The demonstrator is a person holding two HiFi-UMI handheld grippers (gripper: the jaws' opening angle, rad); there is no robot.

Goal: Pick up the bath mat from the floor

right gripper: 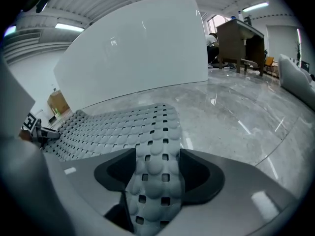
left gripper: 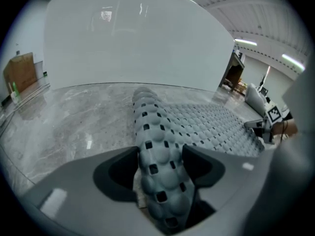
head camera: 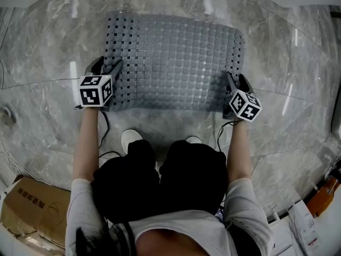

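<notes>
Eyes on the bath mat (head camera: 176, 57): grey, studded, full of square holes, lying spread on the marble floor (head camera: 48, 47) straight ahead of my knees, long side across. I'm down at its near edge, one tool on each near corner.

Left gripper (left gripper: 160, 154) first. The jaws stand wide apart, and the mat's left edge has humped into a rounded ridge that runs up between the fingers (left gripper: 118, 173). It fills the gap from one dark pad to the other. It touches both sides, but I see no squeeze on it, so I'm calling that one spread open with the mat in the gap, not clamped.

Right gripper (right gripper: 157, 163), same story. Jaws are wide, and a strip of the mat's right edge lies between the pads (right gripper: 202, 176), meeting both without being pinched. The rest of the mat lies on the floor.

Writing now. Each marker cube (head camera: 96, 90) carries black-and-white square codes, no letters. The cardboard box (head camera: 32, 207) down at my left has red print on its flap, too small to read.
</notes>
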